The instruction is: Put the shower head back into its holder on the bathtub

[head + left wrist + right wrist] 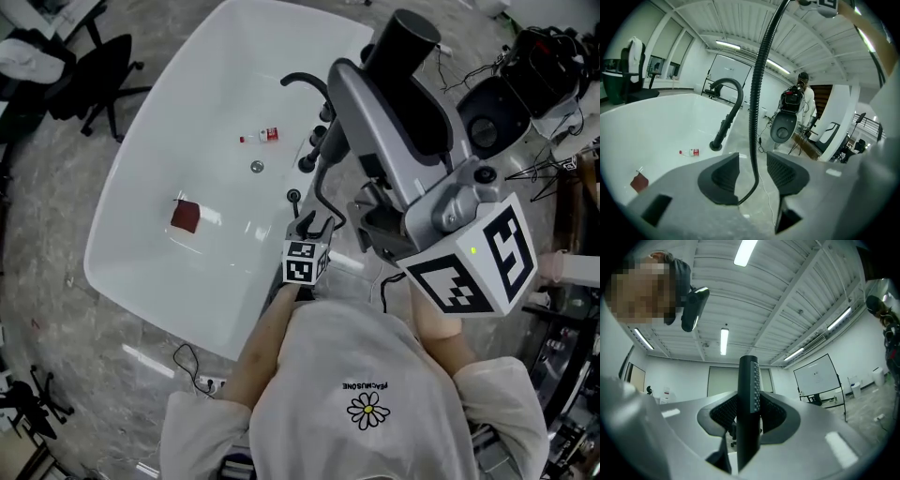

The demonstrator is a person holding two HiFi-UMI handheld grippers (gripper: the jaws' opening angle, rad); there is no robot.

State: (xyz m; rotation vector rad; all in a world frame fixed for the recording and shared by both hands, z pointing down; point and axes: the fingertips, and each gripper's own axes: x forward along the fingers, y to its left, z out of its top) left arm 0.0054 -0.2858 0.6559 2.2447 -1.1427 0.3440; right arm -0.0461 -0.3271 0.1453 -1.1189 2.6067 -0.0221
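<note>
My right gripper (375,80) is raised close to the head camera and shut on the black shower head (405,39). In the right gripper view its ribbed handle (749,399) stands upright between the pads. The black corrugated hose (757,93) hangs down between the jaws of my left gripper (752,176), which is open, its pads clear of the hose. That left gripper (316,225) sits low at the rim of the white bathtub (141,178), beside a small black fitting (293,197). The black faucet (305,82) and its knobs stand farther along the rim.
Inside the tub lie a small red-labelled bottle (261,137), a dark red object (186,216) and the drain (256,167). A black office chair (103,75) stands left of the tub. A toilet (783,126), stands and cables crowd the right. A person (802,93) stands far back.
</note>
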